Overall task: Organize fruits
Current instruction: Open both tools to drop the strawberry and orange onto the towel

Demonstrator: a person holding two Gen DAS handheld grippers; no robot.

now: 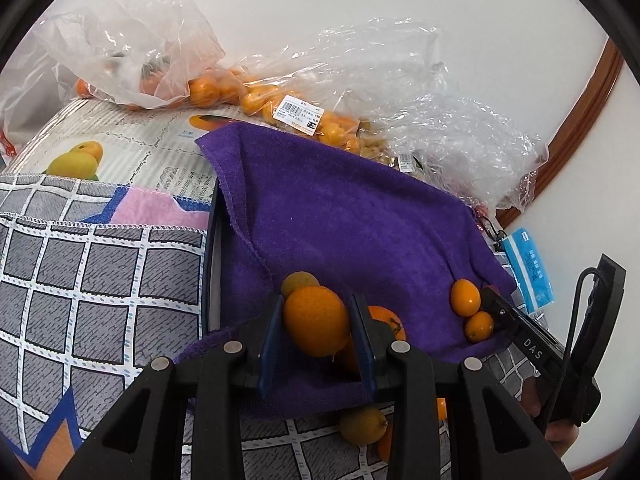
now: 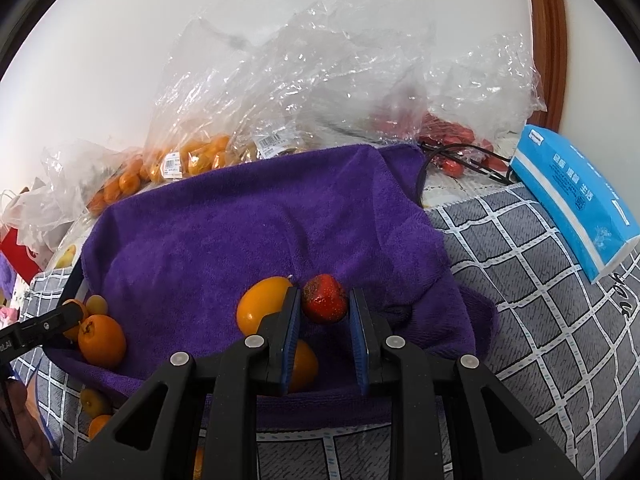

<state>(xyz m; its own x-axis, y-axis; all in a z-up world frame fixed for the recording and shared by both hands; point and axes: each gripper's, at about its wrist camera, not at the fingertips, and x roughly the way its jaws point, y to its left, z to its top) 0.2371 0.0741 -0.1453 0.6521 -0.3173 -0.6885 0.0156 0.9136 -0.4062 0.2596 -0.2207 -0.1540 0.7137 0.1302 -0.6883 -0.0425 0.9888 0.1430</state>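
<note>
Two cloths fill most of both views: a grey checked fabric (image 2: 540, 280) underneath and a purple terry towel (image 1: 340, 216) spread across the middle of each frame. Along the top edge lie crumpled clear plastic bags (image 2: 320, 72) — some holding small orange citrus fruits (image 1: 224, 92), one at upper right in the right wrist view holding red fruits (image 2: 452, 136). A blue tissue pack (image 2: 568, 196) sits at the right edge of that view.

At lower centre of the left wrist view, the left gripper (image 1: 316, 320) is clamped on a round orange fruit (image 1: 316, 320), its blue pads pressing both sides. At lower centre of the right wrist view, the right gripper (image 2: 325, 308) has a red strawberry with dark patches (image 2: 324, 298) between its blue pads; the left pad touches it — whether the right pad does, I cannot tell. An oval orange kumquat (image 2: 262, 304) lies just left of that gripper on the towel.
</note>
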